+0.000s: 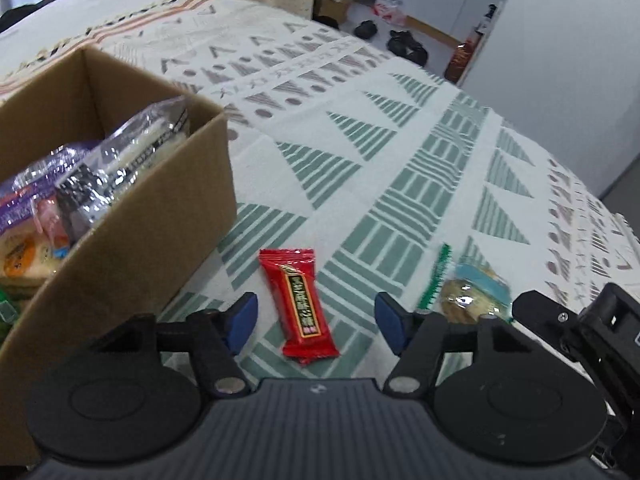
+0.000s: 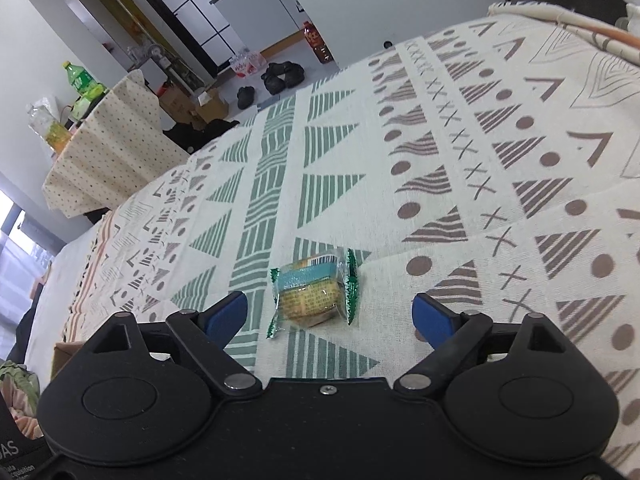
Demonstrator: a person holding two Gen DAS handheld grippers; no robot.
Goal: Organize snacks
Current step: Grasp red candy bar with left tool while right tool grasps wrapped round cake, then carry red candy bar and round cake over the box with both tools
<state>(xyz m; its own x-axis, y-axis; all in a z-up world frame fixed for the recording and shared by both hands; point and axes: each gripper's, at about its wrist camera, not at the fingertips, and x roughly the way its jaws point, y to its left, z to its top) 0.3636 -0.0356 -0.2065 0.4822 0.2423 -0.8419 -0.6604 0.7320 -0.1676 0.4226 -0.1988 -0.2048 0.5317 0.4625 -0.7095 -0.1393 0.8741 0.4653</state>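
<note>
A red snack bar (image 1: 298,306) with a black label lies flat on the patterned cloth, between the blue pads of my left gripper (image 1: 314,320); the pads stand apart from it on both sides. A cardboard box (image 1: 132,240) at the left holds several wrapped snacks (image 1: 100,176). A clear-wrapped yellow cake with green crimped ends (image 2: 314,294) lies on the cloth between the pads of my right gripper (image 2: 330,314), neither pad touching it. The same cake (image 1: 468,292) shows blurred at the right of the left wrist view, beside the other gripper's black body (image 1: 600,328).
The patterned cloth (image 2: 460,160) spreads far beyond both snacks. A small draped table with bottles (image 2: 80,92) stands past the cloth's edge. Dark shoes and bags (image 1: 404,42) lie on the floor further off.
</note>
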